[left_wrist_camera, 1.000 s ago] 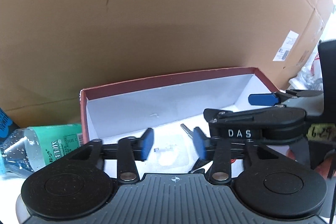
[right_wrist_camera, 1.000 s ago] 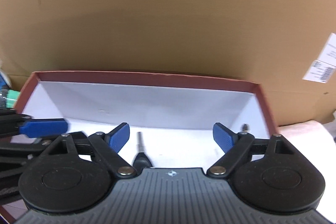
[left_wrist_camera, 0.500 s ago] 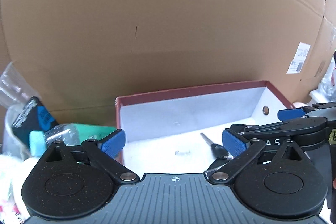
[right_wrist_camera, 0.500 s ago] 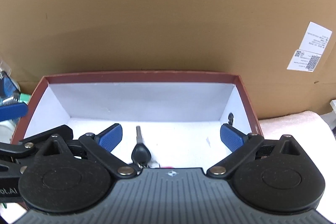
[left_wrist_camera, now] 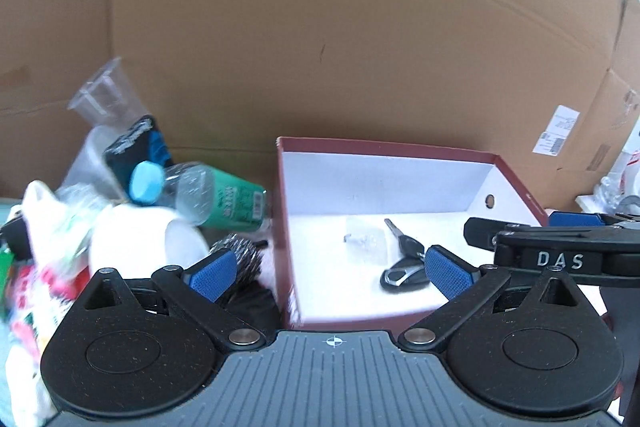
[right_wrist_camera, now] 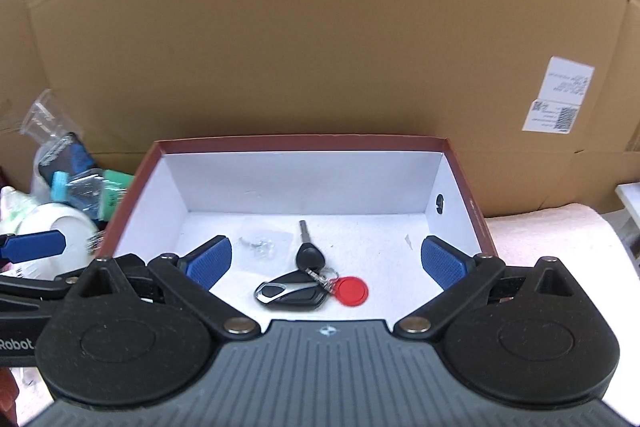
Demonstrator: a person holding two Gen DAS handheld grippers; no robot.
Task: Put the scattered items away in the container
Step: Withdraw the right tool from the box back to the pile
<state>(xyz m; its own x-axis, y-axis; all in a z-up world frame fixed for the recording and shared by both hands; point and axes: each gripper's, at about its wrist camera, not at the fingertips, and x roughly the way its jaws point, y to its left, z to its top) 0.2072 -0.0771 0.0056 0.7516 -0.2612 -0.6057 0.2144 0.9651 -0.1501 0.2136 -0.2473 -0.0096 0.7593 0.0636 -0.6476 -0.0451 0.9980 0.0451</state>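
A dark red box [right_wrist_camera: 472, 203] with a white inside stands in front of me; it also shows in the left wrist view [left_wrist_camera: 286, 227]. In it lie a black car key set [right_wrist_camera: 294, 289] with a red round tag [right_wrist_camera: 351, 291] and a small clear bag [right_wrist_camera: 260, 245]. The keys [left_wrist_camera: 404, 267] and the bag [left_wrist_camera: 366, 243] also show in the left wrist view. My right gripper [right_wrist_camera: 326, 261] is open and empty above the box's front edge. My left gripper [left_wrist_camera: 328, 269] is open and empty over the box's left front corner. Scattered items lie left of the box.
Left of the box lie a green-labelled water bottle [left_wrist_camera: 216, 201], a white roll [left_wrist_camera: 140, 247], a steel scourer [left_wrist_camera: 240, 255], a clear plastic cup [left_wrist_camera: 100, 99] and colourful packets [left_wrist_camera: 36, 291]. A big cardboard wall [right_wrist_camera: 320, 27] stands behind. A pale towel [right_wrist_camera: 560, 239] lies right of the box.
Both grippers have drawn back from the box. The left gripper opened wide, leaving the small clear bag in the box, and swung left, bringing the scattered items into view.
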